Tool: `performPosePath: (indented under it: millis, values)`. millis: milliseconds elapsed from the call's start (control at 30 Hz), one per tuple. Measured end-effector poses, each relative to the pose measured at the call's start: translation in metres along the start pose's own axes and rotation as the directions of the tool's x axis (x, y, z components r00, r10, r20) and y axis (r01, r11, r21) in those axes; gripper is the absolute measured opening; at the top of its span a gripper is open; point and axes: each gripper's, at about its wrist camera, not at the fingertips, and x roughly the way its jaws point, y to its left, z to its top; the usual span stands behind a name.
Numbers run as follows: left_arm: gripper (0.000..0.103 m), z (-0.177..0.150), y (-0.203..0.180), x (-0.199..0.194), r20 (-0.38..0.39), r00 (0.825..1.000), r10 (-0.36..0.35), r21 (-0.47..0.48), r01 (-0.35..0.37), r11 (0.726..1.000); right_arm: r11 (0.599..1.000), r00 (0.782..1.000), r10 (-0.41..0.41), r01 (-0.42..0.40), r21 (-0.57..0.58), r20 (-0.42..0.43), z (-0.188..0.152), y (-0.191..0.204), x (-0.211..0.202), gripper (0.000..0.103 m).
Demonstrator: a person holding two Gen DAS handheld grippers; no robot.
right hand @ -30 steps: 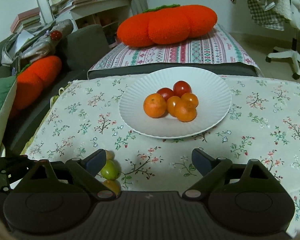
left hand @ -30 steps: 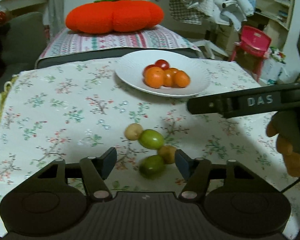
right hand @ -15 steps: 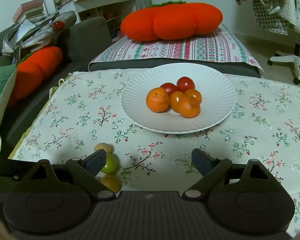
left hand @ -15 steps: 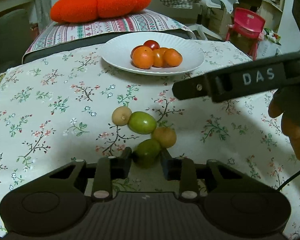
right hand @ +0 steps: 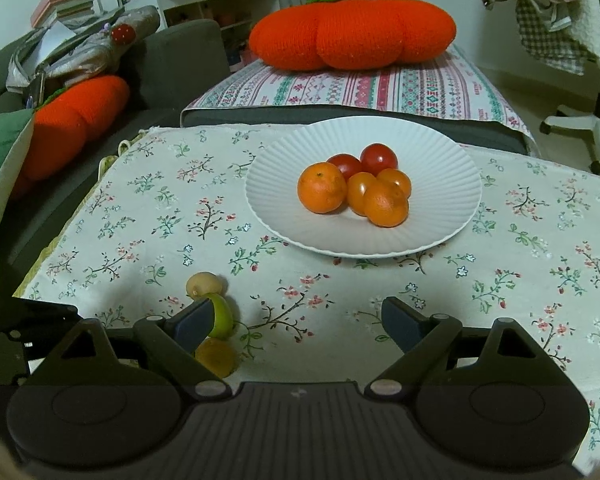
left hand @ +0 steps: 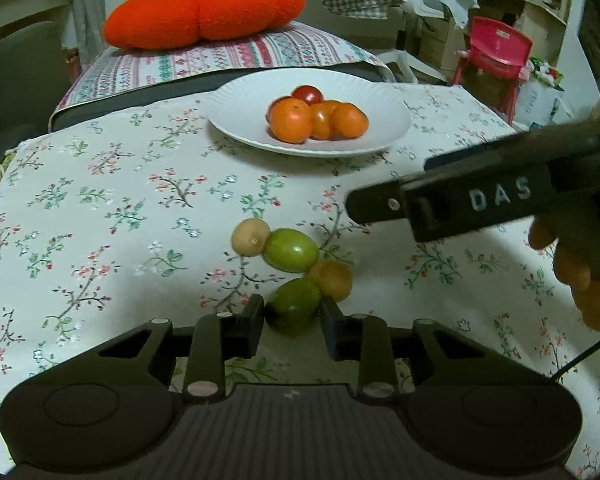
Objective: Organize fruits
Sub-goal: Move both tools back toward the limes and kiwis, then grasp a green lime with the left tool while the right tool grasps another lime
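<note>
My left gripper (left hand: pixel 293 320) is shut on a green fruit (left hand: pixel 294 306) at the near end of a small cluster on the flowered tablecloth. Just beyond it lie an orange-brown fruit (left hand: pixel 332 279), a second green fruit (left hand: pixel 290 250) and a pale yellow fruit (left hand: pixel 251 237). A white plate (left hand: pixel 236 114) at the far side holds several oranges and red tomatoes (left hand: pixel 318 114). My right gripper (right hand: pixel 296 322) is open and empty, above the cloth in front of the plate (right hand: pixel 452 168). The right gripper's body (left hand: pixel 480 196) shows at the right of the left wrist view.
A big orange pumpkin cushion (right hand: pixel 352 34) lies on a striped bench pad behind the table. A sofa with another orange cushion (right hand: pixel 76 120) is at the left. A red child's chair (left hand: pixel 496 50) and shelves stand at the back right.
My left gripper moved forward to the nearest green fruit and its fingers closed on it. The right gripper stayed open and shifted slightly toward the plate.
</note>
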Motion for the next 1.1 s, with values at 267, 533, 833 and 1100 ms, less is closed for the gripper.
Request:
performPosePath:
  millis: [267, 533, 833, 1100]
  values:
    - [0.009, 0.014, 0.038, -0.019, 0.069, 0.987, 0.142, -0.141, -0.131, 0.981, 1.0, 1.0, 0.017, -0.017, -0.015, -0.008, -0.002, 0.004, 0.003, 0.086]
    - [0.009, 0.015, 0.064, -0.022, 0.058, 0.979, 0.197, -0.293, -0.172, 0.941, 0.987, 0.993, 0.107, -0.112, -0.113, -0.045, -0.011, 0.03, 0.018, 0.061]
    - [0.009, 0.014, 0.064, -0.02, 0.044, 0.981, 0.187, -0.318, -0.163, 0.934, 0.972, 0.991, 0.127, -0.132, -0.194, -0.038, -0.012, 0.05, 0.033, 0.038]
    - [0.009, 0.015, 0.063, -0.02, 0.047, 0.981, 0.186, -0.316, -0.162, 0.935, 0.975, 0.991, 0.135, -0.134, -0.18, -0.007, -0.006, 0.049, 0.022, 0.022]
